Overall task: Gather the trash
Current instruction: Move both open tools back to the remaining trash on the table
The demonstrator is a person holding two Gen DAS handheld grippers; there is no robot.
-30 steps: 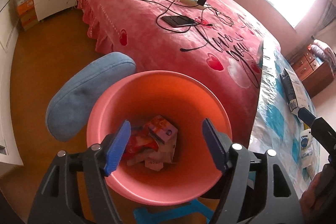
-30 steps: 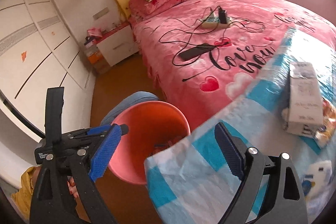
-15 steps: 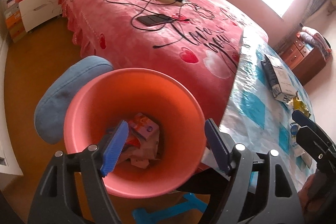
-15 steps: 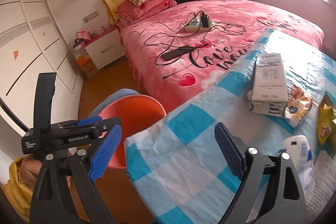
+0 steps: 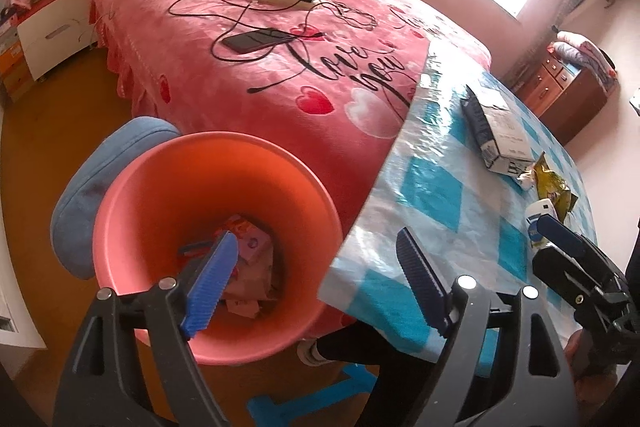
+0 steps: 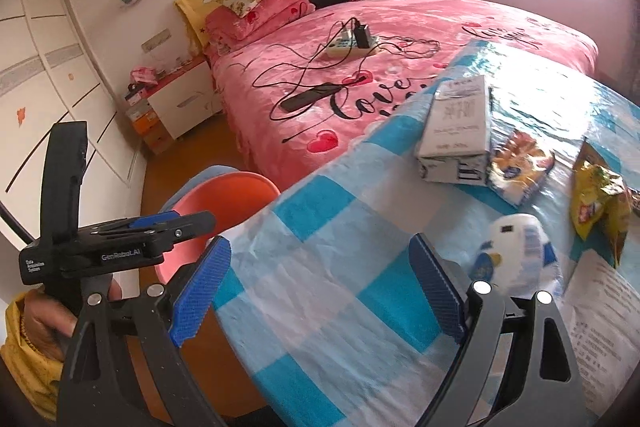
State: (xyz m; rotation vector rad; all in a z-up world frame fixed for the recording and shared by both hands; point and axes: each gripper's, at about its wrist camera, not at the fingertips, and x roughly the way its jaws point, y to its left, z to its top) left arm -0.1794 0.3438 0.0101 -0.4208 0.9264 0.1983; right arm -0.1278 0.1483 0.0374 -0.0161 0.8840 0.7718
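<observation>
— While the left gripper (image 5: 316, 281) hangs above the floor, what sits ahead of it?

— An orange-pink bin (image 5: 168, 187), just under its left finger, with crumpled wrappers (image 5: 250, 267) lying at the bottom. Its jaws are spread wide with nothing between them. Its right finger is over the corner of the blue-checked table (image 5: 432, 195).

— And the right gripper (image 6: 320, 291)?

— Also wide open and empty, poised over the near edge of the same table (image 6: 340, 227). To its left the bin (image 6: 224, 195) peeks out beside the table's edge.

— Where is the trash?

— Ahead and to the right of the right gripper: a white milk carton (image 6: 460, 135) lying on its side, a flat snack packet (image 6: 520, 171) touching it, a yellow wrapper (image 6: 600, 203) further right, and a white and blue bottle or pouch (image 6: 516, 255) just beyond its right finger; it is too blurred to tell which.

— Anything else nearby?

— A printed sheet (image 6: 600, 315) at the right, and the pink bed (image 6: 400, 39) beyond the table.
</observation>
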